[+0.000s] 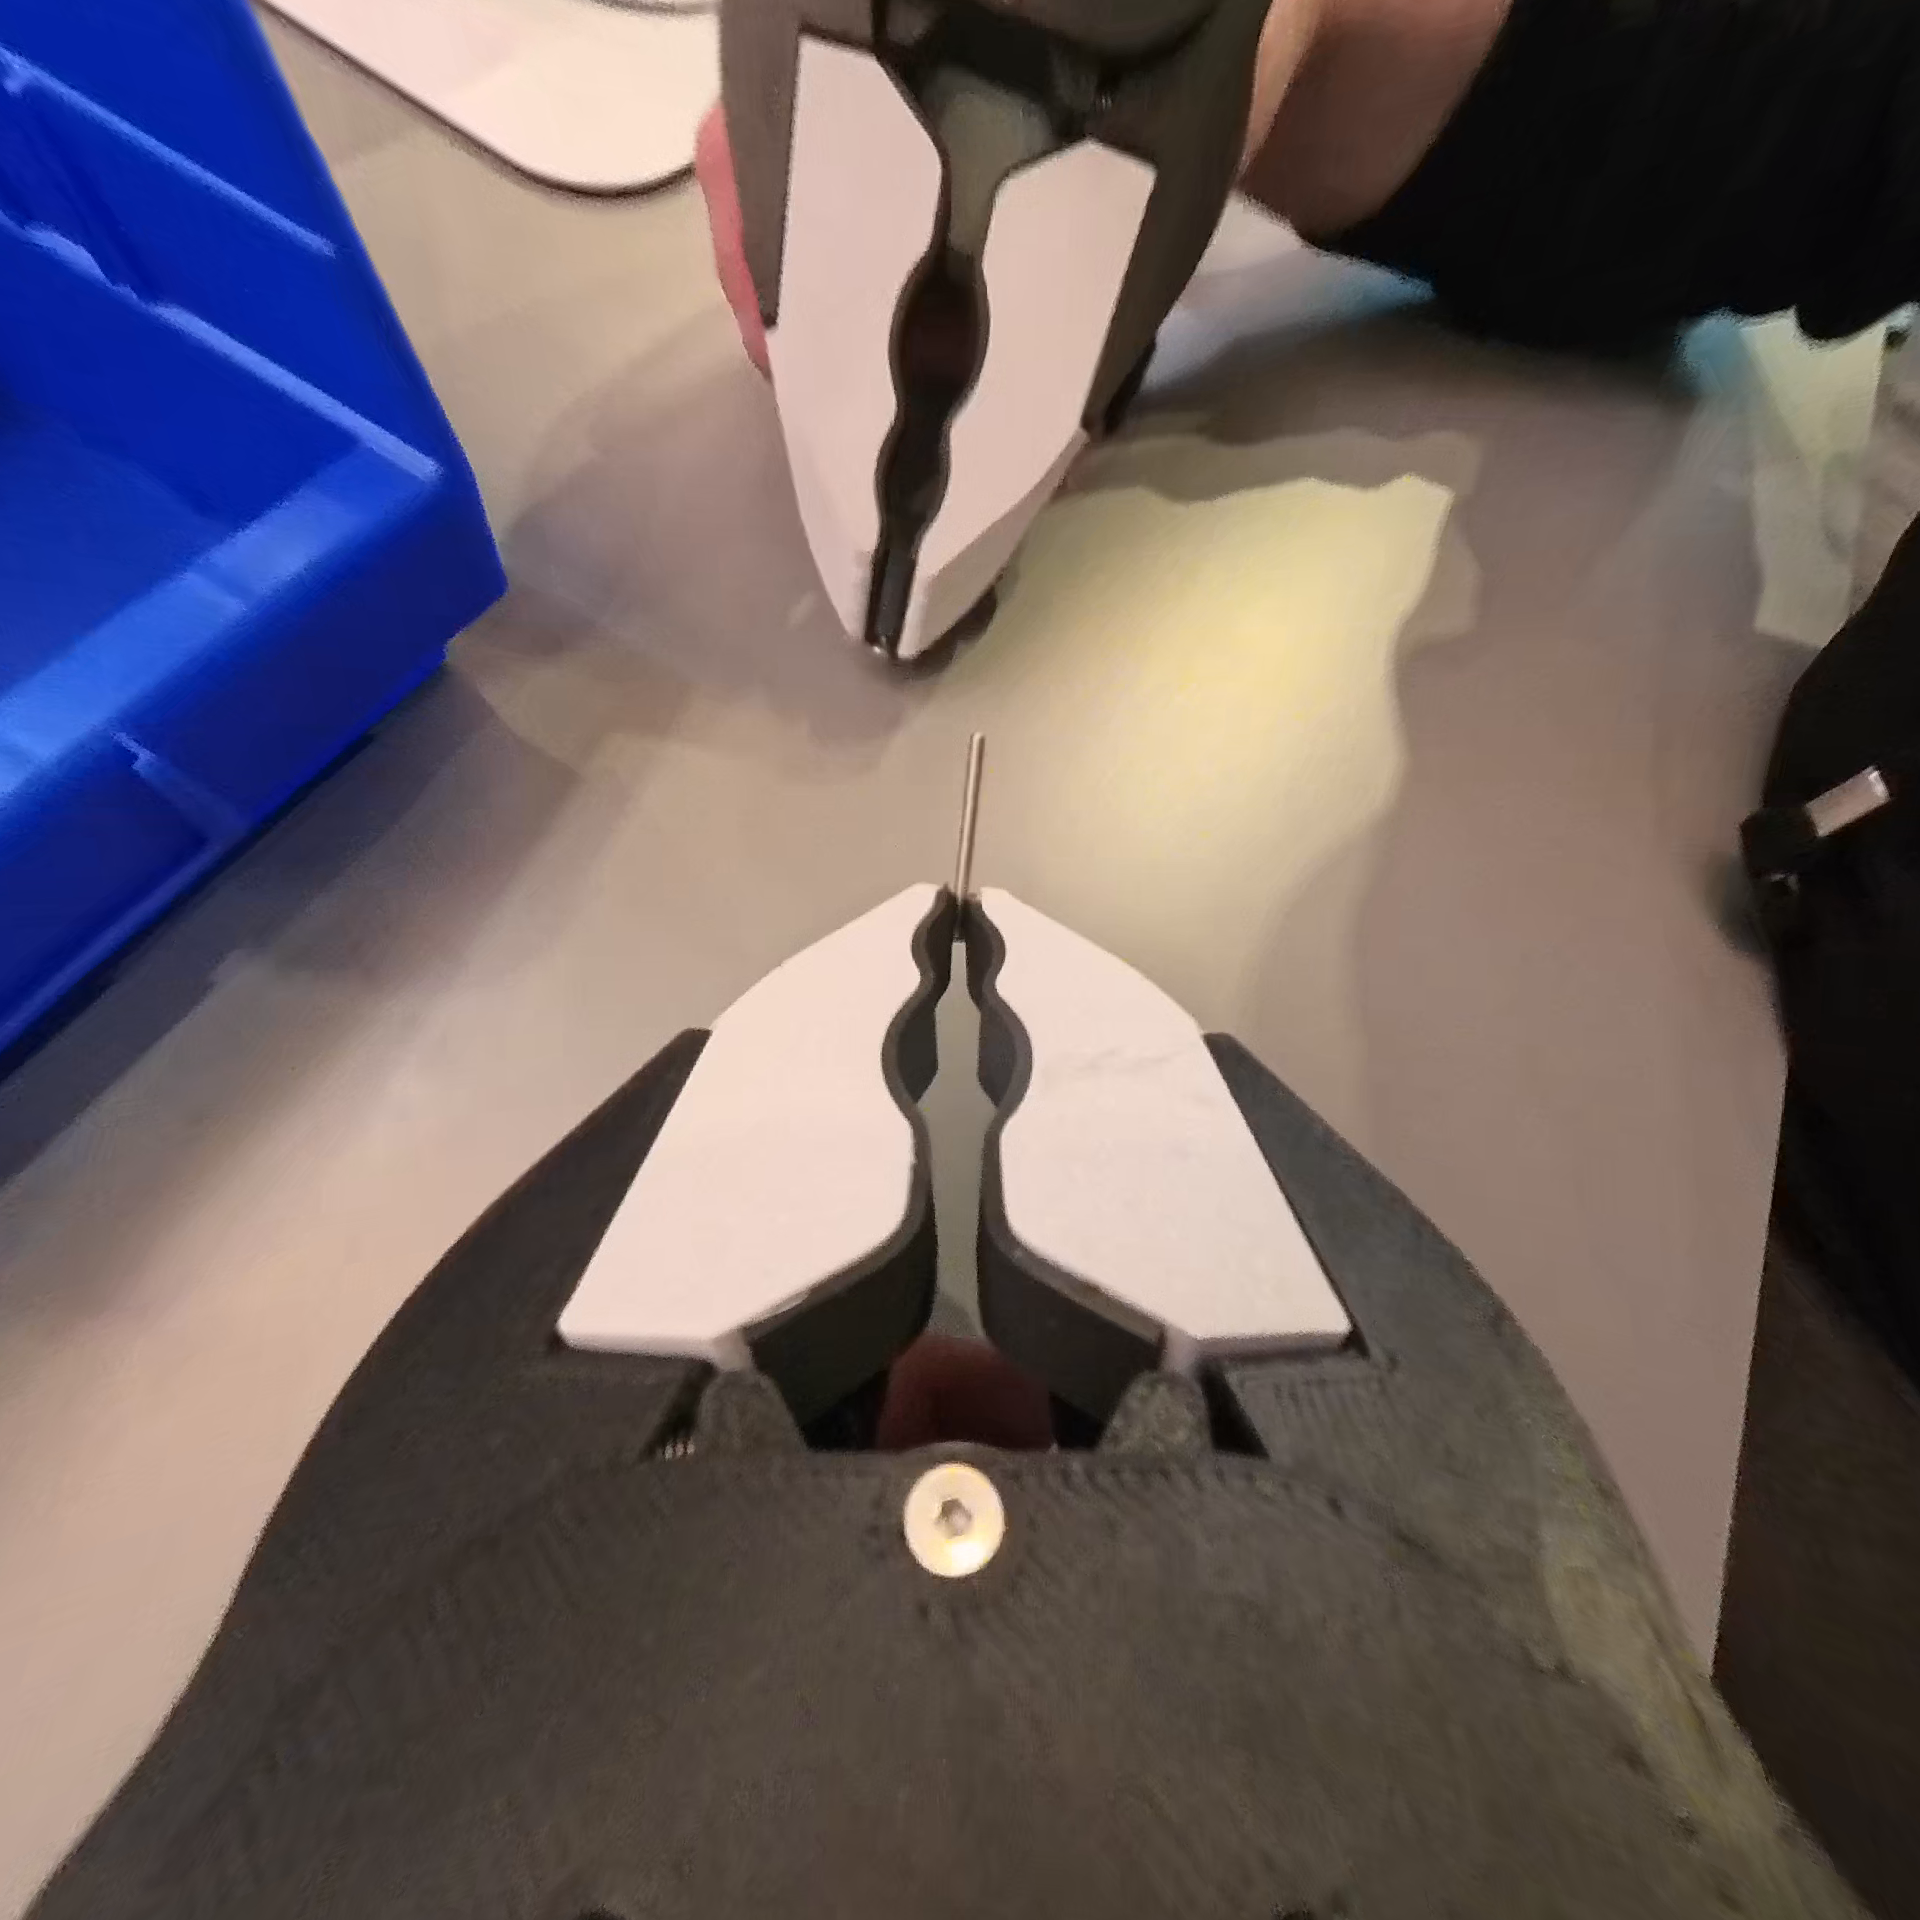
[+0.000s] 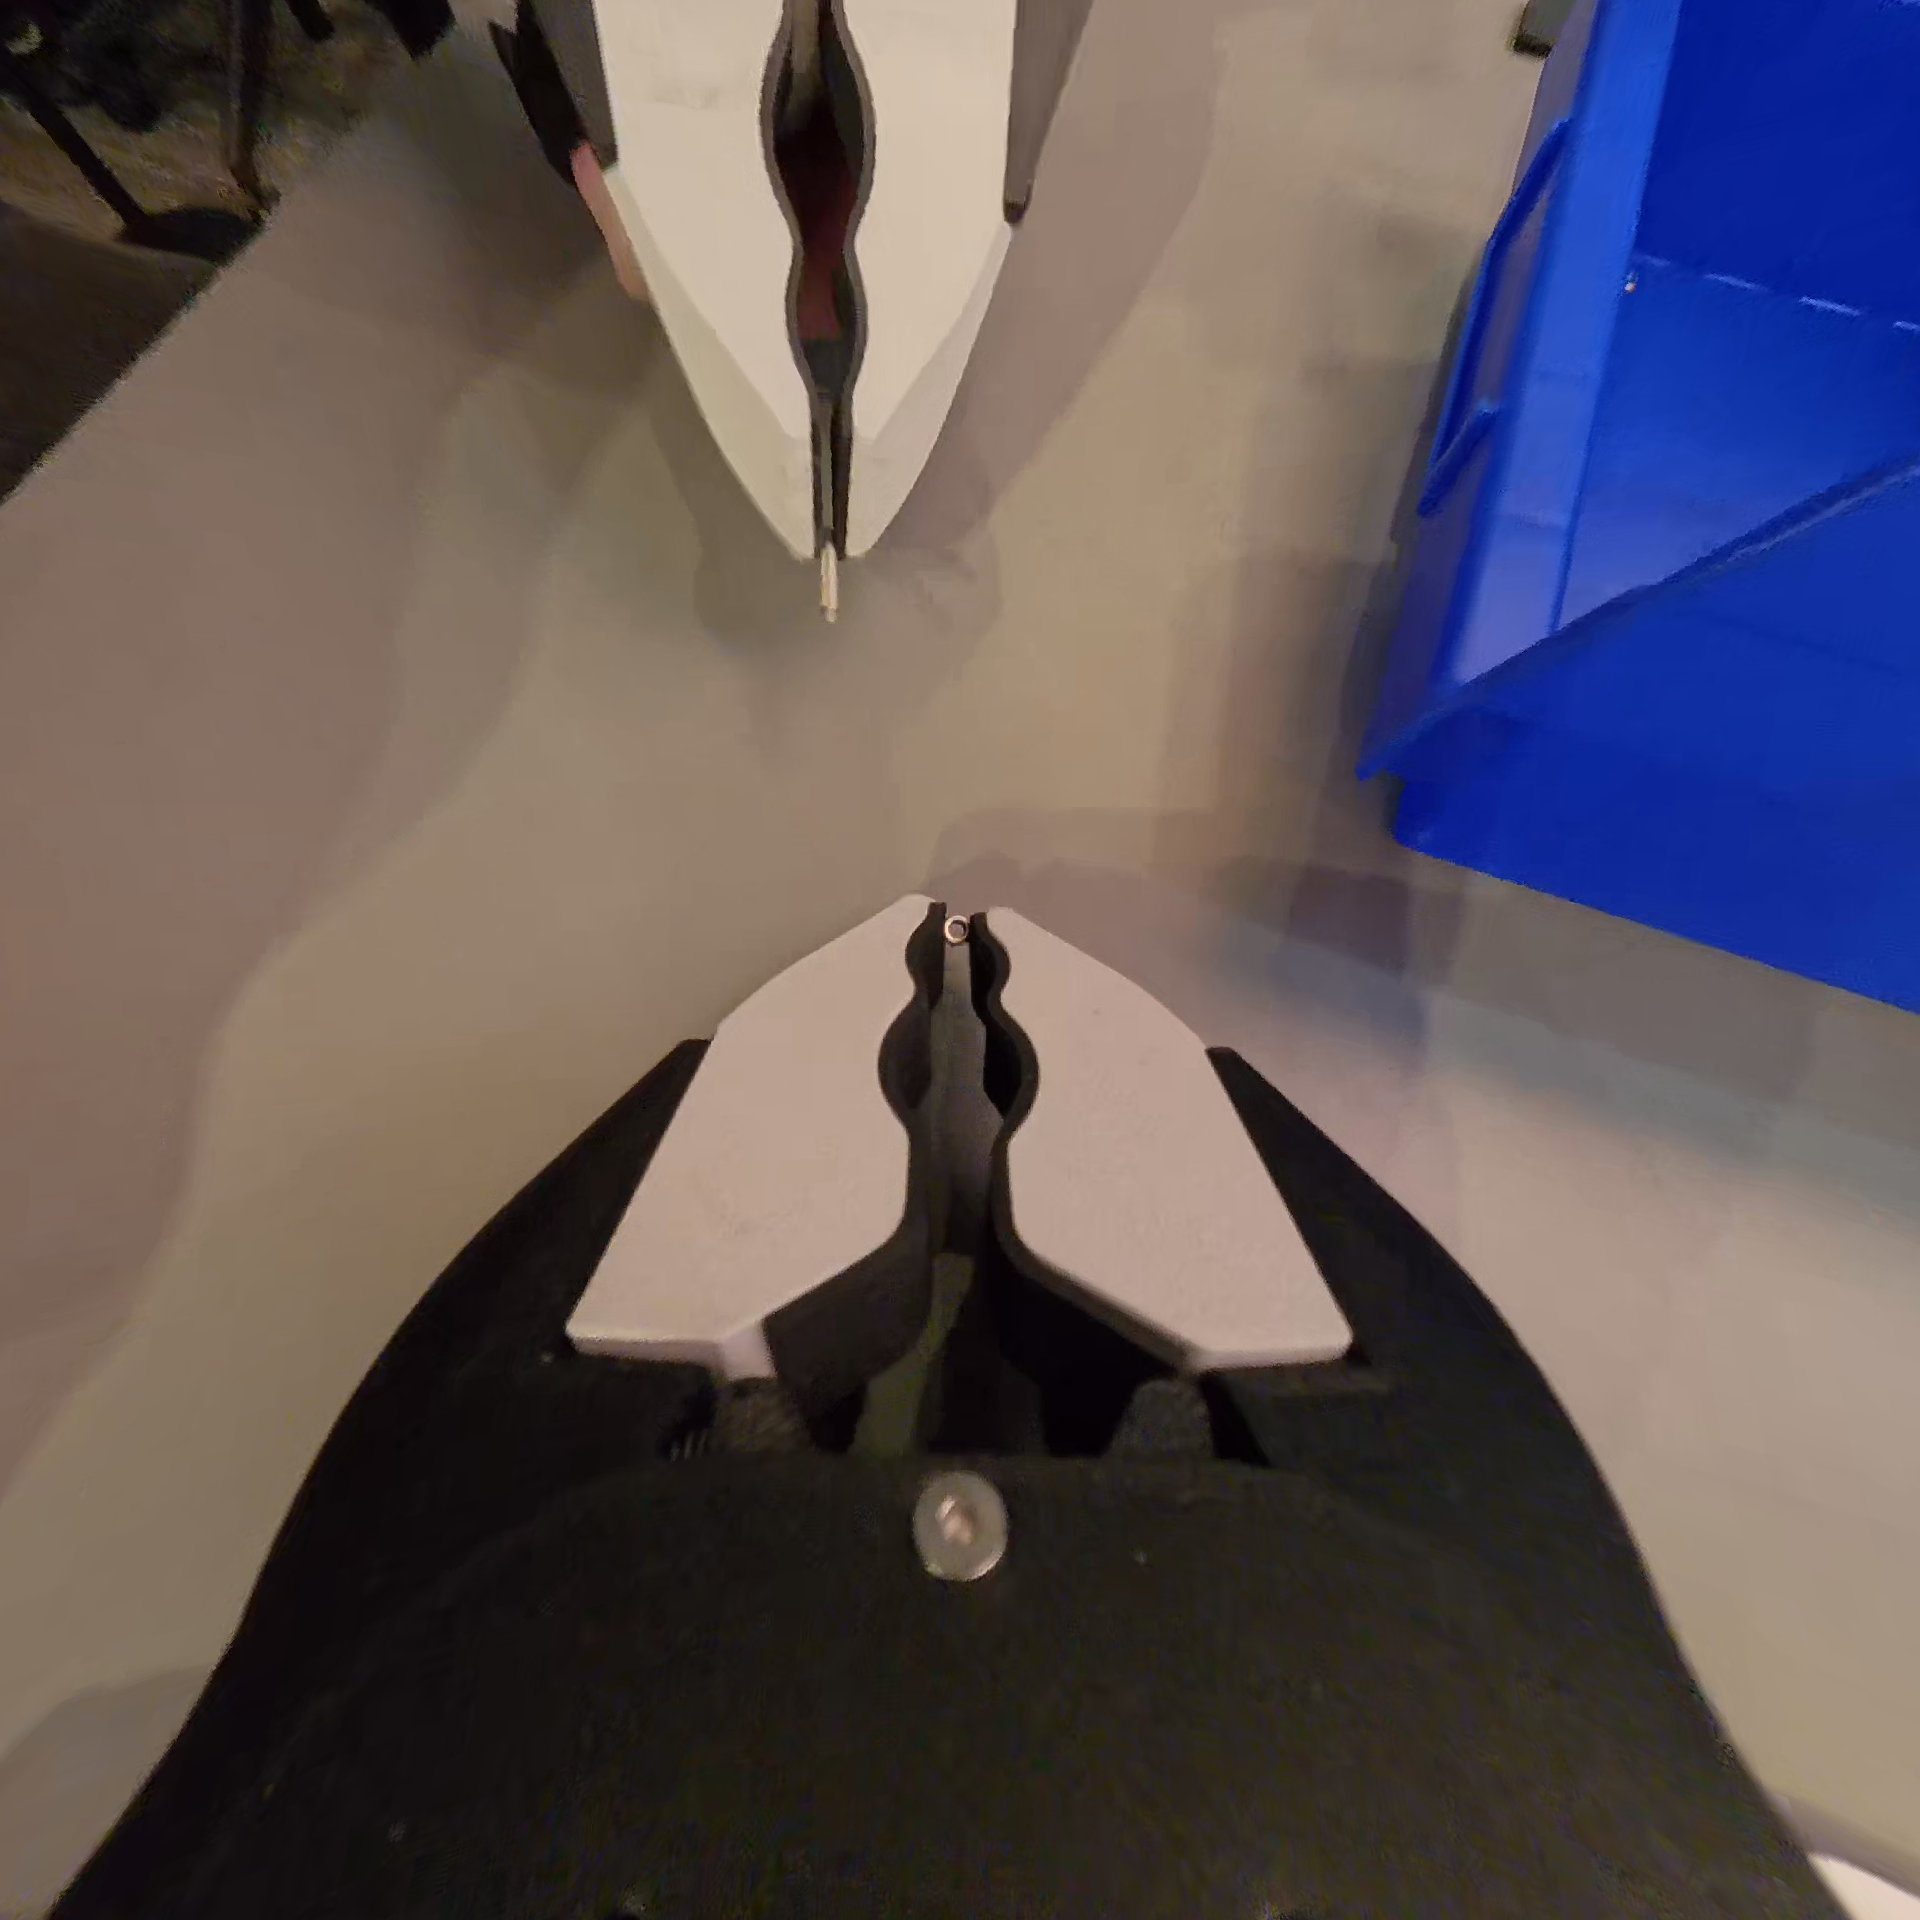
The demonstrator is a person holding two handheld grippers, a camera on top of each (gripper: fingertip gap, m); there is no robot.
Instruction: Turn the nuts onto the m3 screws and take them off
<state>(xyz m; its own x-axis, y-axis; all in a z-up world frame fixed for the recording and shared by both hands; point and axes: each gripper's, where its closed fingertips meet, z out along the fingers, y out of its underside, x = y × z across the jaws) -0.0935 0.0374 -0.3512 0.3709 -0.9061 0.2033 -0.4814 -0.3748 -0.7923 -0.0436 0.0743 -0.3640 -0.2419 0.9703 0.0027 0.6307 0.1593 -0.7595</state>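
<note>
The left claw [image 1: 961, 902] is closed to a hairline on the m3 screw [image 1: 970, 810], which is pinched at its head end so that the thin shank projects straight forward beyond the tips. The right claw [image 2: 957, 916] is likewise drawn nearly together, and a tiny ring-shaped nut [image 2: 955, 929] is gripped at its very tip, bore facing forward. The two claws are held nose to nose above the grey worktop [image 2: 312, 727], well apart, with the blue bin [image 2: 1662, 520] standing beside them toward one edge of the worktop.

The step in hand is judged to be the mating of nut and screw. It is done well if the shank and the bore are first brought onto one line: from the right wrist view the screw tip is seen left of the nut, so a small sideways correction is called for before the gap is closed. The approach should be made slowly and without tilt, since a crossed thread is likely on parts this fine. Light forward pressure should be kept while one claw is rotated about the screw's axis, and the grip should not be slackened until the thread has caught. Whether the nut sits squarely in the tips cannot be told with certainty, the frame being blurred there.
</note>
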